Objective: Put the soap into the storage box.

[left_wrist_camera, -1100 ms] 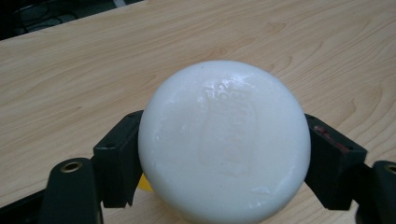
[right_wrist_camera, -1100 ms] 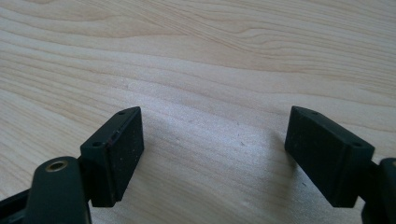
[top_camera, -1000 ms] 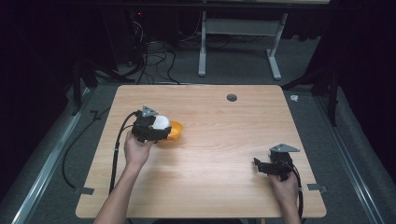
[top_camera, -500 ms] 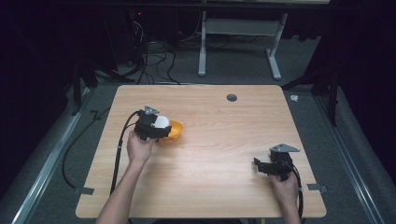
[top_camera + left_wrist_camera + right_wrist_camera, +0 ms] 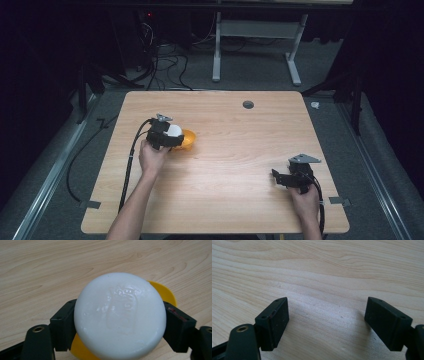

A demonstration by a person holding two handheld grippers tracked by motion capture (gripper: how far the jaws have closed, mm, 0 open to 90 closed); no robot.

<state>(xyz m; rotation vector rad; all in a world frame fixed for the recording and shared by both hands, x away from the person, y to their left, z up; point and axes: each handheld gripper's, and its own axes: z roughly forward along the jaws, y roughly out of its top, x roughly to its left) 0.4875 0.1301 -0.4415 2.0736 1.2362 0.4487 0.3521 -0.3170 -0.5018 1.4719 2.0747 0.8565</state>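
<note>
Already the left tongs (image 5: 120, 322) pinch the white soap bar (image 5: 120, 315), left of centre, seemingly just above the yellow dish (image 5: 189, 139); lowering remains. Right tongs (image 5: 337, 322) spread, idle lower right.

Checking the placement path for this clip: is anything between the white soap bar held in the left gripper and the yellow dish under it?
Nothing visible. The white soap bar, clamped by the left gripper, sits directly over the yellow dish, with no object between them.
</note>
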